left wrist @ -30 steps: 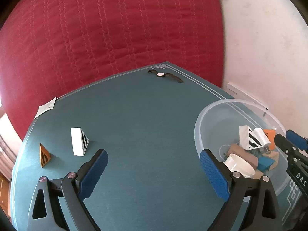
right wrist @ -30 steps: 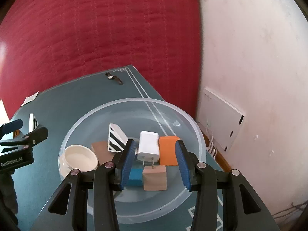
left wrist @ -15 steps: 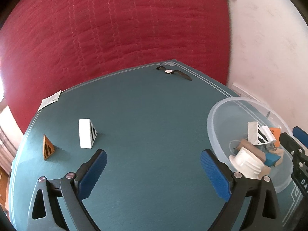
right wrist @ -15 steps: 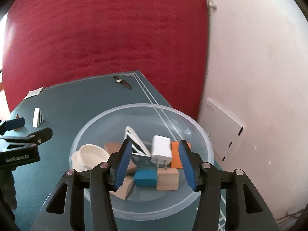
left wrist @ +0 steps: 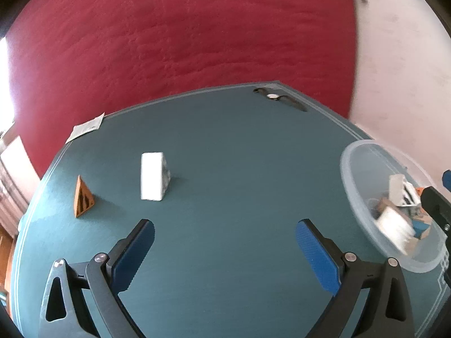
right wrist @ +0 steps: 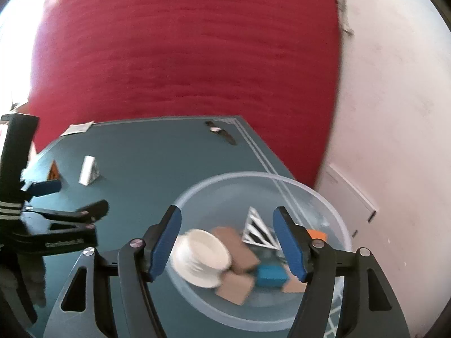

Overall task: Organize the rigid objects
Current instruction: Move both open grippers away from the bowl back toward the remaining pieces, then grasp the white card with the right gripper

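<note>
Left claw [left wrist: 225,242]: jaws wide apart, empty, above teal worktop [left wrist: 239,169]. Right claw [right wrist: 227,239]: jaws apart, empty, over clear bowl [right wrist: 332,211] holding white cup [right wrist: 203,256], striped wedge [right wrist: 258,229], blocks. On worktop, beside each other: white wedge [left wrist: 152,176], orange wedge [left wrist: 82,197]. Wristwatch [left wrist: 277,98] at far edge.

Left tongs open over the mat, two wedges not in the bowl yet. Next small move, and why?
Probably ease the left tongs forward and left toward the white wedge. They are open and empty, that wedge stands nearest ahead of them, and it and the orange wedge still sit outside the clear bowl. The right tongs, open and empty, hover over the bowl.
</note>
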A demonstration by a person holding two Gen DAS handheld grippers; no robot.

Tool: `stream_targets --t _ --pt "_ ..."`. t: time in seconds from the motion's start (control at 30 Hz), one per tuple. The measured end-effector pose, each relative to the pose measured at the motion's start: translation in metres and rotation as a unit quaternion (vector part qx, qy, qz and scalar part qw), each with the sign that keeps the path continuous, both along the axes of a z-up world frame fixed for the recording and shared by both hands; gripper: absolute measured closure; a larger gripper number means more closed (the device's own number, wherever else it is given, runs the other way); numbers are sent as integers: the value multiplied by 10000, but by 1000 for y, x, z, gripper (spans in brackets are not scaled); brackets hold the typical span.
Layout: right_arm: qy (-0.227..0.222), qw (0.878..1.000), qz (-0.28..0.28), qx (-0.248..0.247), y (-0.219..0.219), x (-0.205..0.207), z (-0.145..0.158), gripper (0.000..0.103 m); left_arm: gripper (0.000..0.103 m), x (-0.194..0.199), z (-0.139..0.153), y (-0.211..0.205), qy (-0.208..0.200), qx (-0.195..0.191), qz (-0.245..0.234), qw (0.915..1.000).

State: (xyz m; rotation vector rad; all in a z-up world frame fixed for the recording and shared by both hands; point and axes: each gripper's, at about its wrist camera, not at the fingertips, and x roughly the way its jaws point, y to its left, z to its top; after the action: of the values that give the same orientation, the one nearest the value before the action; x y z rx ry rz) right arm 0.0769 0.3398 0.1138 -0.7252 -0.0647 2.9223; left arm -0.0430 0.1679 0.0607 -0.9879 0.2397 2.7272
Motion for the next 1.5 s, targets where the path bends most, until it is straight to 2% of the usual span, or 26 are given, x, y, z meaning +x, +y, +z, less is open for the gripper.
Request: stream_targets --t 0.3,0.53,0.77,1.1,1.33,1.5 --pt "-288 9976 630 -49 -53 -27 1 34 1 -14 4 -43 96 -94 357 9993" --pt "-597 9936 937 -184 -86 -51 -7 34 1 -33 -9 -93 -150 -132 812 9965" --pt "-904 9882 1172 -396 -113 -74 -18 34 1 -40 -11 -136 -129 -148 1245 9920" --pt "-1311 9784 1388 -795 -148 -121 -30 34 1 -51 -20 -179 -346 146 1641 9857" --pt "-1578 9711 1500 -977 -174 -165 -42 34 1 -54 -21 -193 -398 317 1696 9842" --pt "-1672 9680 1513 -1099 -186 -192 -45 34 1 -58 -25 -204 -577 549 1698 9823"
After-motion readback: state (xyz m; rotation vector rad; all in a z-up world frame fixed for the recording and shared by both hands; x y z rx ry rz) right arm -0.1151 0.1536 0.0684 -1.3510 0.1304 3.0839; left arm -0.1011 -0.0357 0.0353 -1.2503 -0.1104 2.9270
